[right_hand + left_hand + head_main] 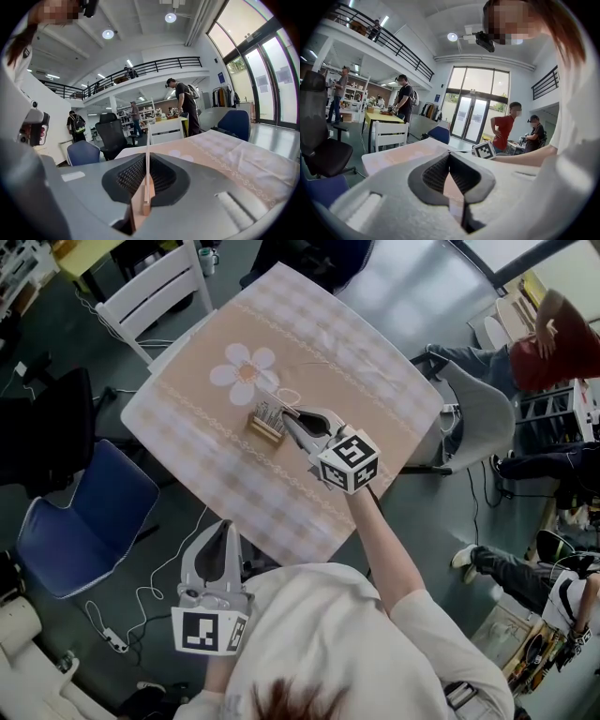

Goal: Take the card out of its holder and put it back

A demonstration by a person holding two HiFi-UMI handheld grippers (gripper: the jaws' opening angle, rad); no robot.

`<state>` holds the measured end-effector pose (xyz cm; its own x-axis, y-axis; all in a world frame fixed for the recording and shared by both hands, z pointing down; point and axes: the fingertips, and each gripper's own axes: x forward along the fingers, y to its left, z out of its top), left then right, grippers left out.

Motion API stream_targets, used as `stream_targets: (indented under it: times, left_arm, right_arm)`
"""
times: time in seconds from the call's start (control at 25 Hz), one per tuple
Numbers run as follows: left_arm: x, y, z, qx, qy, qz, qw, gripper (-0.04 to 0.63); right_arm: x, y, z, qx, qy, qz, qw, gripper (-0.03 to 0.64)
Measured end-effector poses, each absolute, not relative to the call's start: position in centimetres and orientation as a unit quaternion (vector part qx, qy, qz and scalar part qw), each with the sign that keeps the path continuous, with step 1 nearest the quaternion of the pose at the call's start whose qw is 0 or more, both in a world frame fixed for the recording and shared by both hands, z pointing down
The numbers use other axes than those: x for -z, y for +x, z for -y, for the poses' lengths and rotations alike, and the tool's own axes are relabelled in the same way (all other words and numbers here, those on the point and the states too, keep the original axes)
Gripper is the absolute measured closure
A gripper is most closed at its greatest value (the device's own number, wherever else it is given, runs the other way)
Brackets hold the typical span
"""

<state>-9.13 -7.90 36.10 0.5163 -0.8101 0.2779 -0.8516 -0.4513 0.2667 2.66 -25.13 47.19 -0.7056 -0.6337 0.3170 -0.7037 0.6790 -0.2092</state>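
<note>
Two jaws of the right gripper (289,418) pinched the white card (147,154) upright, just above the wooden holder (266,430) on the table (366,381). The left gripper (225,529), jaws pressed together on nothing, hung near-left, well apart. Reinsertion likely meant going straight down.

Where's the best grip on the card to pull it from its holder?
Its upper part, above the wooden holder, pinching the two flat faces and coming in edge-on from the person's side: the card stands upright and thin. The right gripper holds it so.
</note>
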Motion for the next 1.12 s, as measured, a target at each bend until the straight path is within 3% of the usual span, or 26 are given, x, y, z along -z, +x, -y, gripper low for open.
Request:
stream_targets:
  times: [1.12]
  left_arm:
    - [-34.8, -7.0, 7.2, -0.043, 0.876, 0.451, 0.165, 0.595]
  right_arm:
    - [-32.4, 9.0, 19.1, -0.114, 0.47, 0.875, -0.026, 0.598]
